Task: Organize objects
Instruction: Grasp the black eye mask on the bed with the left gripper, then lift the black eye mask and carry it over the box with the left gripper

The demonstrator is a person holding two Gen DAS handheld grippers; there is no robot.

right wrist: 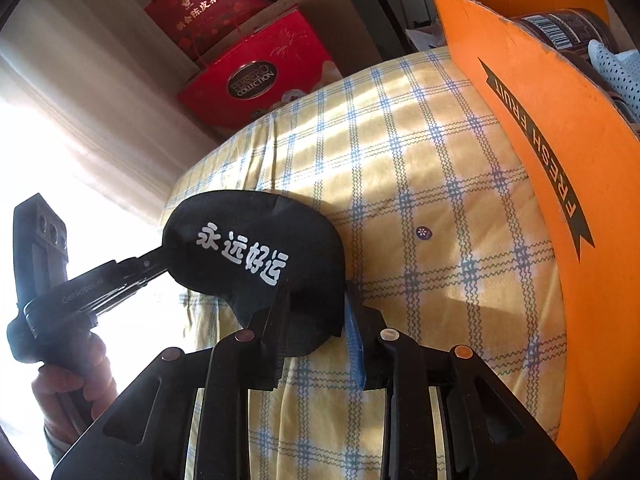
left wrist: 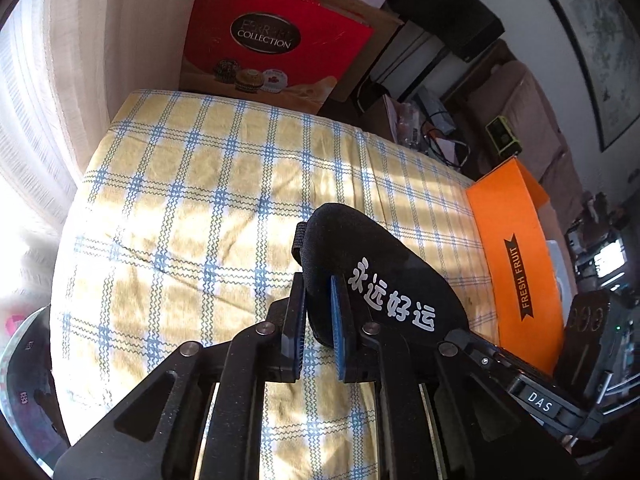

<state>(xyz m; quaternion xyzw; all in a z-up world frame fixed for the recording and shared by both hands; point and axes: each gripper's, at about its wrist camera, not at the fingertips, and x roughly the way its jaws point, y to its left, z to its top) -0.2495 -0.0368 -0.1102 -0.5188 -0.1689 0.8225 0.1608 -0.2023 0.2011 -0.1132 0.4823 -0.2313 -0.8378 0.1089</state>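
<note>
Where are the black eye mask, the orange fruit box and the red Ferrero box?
black eye mask (right wrist: 256,256): right wrist view, on its white lettering.
orange fruit box (left wrist: 516,256): left wrist view, on its near side wall.
red Ferrero box (left wrist: 272,36): left wrist view, on its front face.

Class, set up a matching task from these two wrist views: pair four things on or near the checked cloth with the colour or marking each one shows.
Things:
1. soft black fabric eye mask
2. tall cardboard fruit box
3. flat chocolate gift box
4. checked cotton tablecloth

Colour or marking:
A. red, with a dark oval label
B. yellow with blue lines
C. orange, with a dark ribbon banner
D. black, with white characters

Pairs: 1-D, 2-C, 3-A, 4-B
</note>
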